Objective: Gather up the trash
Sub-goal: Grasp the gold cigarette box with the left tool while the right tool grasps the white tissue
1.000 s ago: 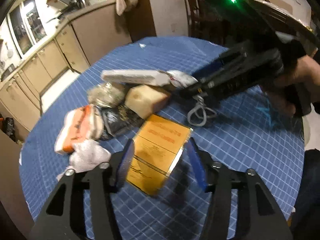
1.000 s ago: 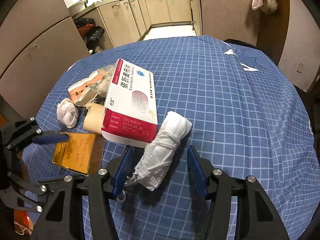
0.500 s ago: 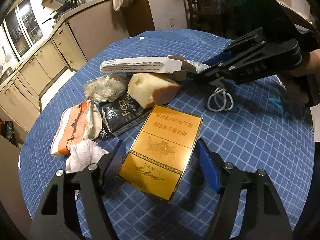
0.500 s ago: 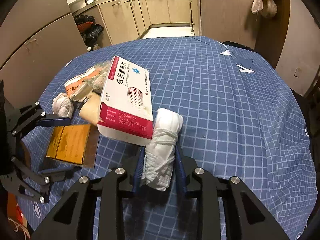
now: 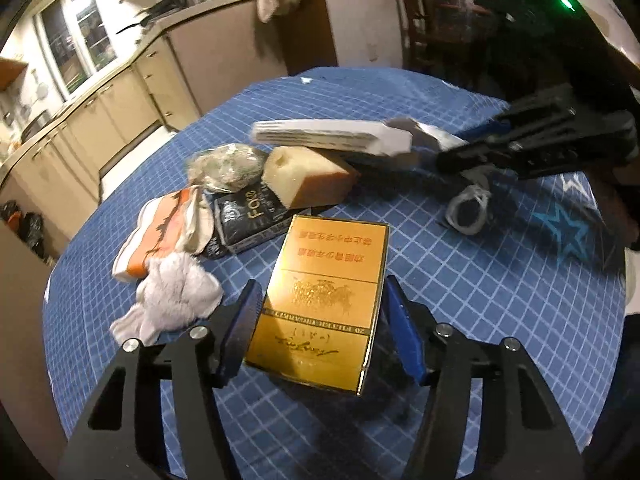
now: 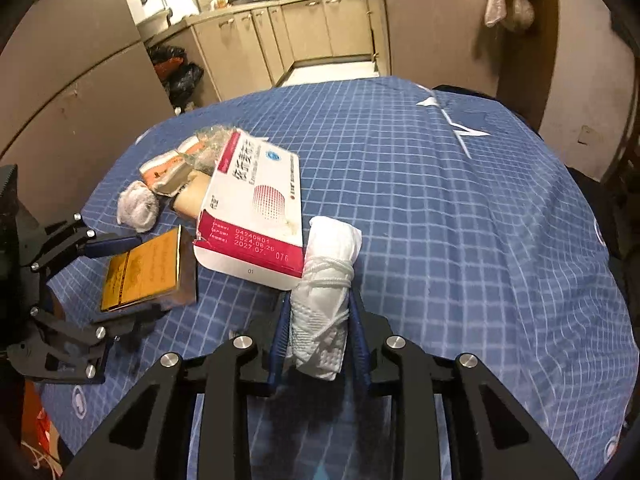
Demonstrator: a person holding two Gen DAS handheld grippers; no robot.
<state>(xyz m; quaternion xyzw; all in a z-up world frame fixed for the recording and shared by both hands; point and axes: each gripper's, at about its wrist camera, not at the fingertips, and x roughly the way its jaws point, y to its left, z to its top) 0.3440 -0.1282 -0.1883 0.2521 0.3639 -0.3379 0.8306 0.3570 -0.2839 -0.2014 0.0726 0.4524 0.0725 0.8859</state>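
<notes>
Right gripper [image 6: 318, 330] is clamped on our rolled white mask [image 6: 326, 280], soft and light, so mid-roll works. Left gripper [image 5: 320, 320] straddles the gold cigarette box [image 5: 326, 296] on the table [image 6: 440, 200], jaws spread; it's stiff, so we pinch its 2 long sides.

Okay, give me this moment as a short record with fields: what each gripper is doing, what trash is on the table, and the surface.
surface: round table under a blue checked cloth
right gripper: shut on the rolled white mask
left gripper: open, fingers either side of the gold cigarette box; contact unclear
leaning on pile: red and white medicine box
other trash: sponge block, black packet, orange wrapper, crumpled tissue, clear plastic wad
</notes>
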